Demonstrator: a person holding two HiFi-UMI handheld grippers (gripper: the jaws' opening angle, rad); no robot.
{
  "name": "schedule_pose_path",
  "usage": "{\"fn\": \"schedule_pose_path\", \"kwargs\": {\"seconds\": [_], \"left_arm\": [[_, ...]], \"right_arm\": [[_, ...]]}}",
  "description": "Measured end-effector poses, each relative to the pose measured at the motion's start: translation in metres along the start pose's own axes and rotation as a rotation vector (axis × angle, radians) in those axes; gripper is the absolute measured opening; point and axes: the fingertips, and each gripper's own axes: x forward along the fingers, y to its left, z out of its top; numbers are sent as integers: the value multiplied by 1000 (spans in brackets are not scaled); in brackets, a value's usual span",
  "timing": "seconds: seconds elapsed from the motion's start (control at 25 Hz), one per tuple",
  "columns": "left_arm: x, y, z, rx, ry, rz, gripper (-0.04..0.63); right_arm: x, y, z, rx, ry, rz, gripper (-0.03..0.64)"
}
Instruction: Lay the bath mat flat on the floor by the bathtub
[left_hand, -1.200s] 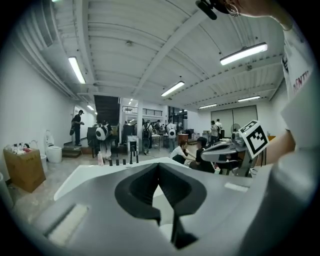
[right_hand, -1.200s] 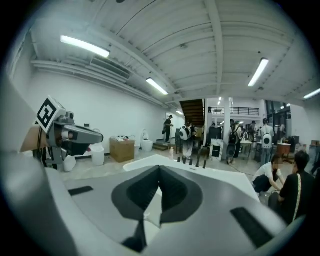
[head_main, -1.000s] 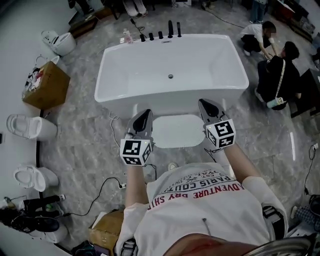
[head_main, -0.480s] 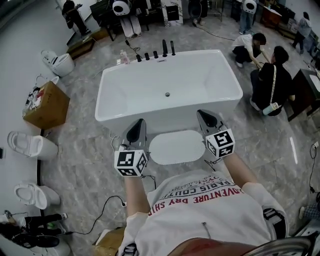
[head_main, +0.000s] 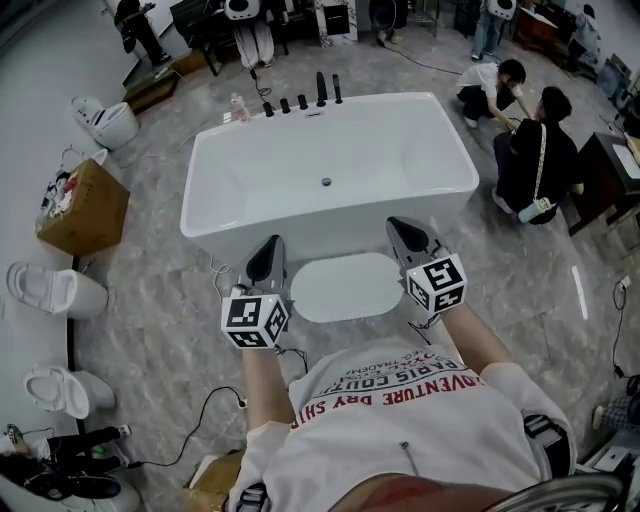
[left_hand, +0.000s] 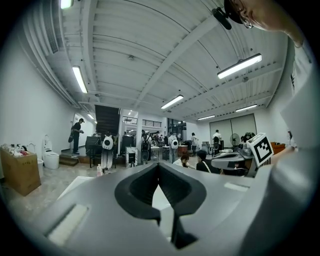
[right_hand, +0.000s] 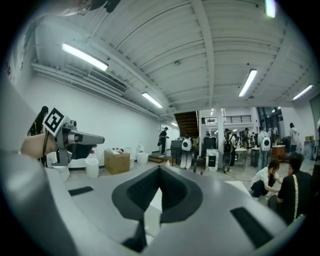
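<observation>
Tub (head_main: 250, 170) blocks fwd; floor (head_main: 160, 300) open L/R.

Bright ceiling strip lights (left_hand: 239, 65); strong fisheye edges.

The person wears a white short-sleeved T-shirt (head_main: 400, 415) printed with red and dark lettering. The smooth grey, tapered left gripper (head_main: 272, 244) and right gripper (head_main: 396, 223) each carry a white cube (head_main: 255, 318) with black square markers; their fingers (left_hand: 140, 187) are dark-lined and notched.

The person's white T-shirt (head_main: 400, 420) reads, upside down, "ADVENTURE DRY SHI…" under "PARIS COU…".
</observation>
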Motion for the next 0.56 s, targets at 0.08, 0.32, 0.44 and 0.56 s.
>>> {"fn": "schedule_pose_path", "kwargs": {"seconds": [0.08,0.32,0.44,0.56], "left_arm": [[2,-2,-2,5,6,-11,12],[4,3,-5,4,18,-11,12],[5,4,-6,2,26,-4,12],[6,5,-7,4,31,3,12]], "right_arm": [[2,0,0,3,4,1,8],[12,2,0,-1,16,13,8],[14,1,0,2,19,13,8],[15,0,1,6,19,13,8]]}}
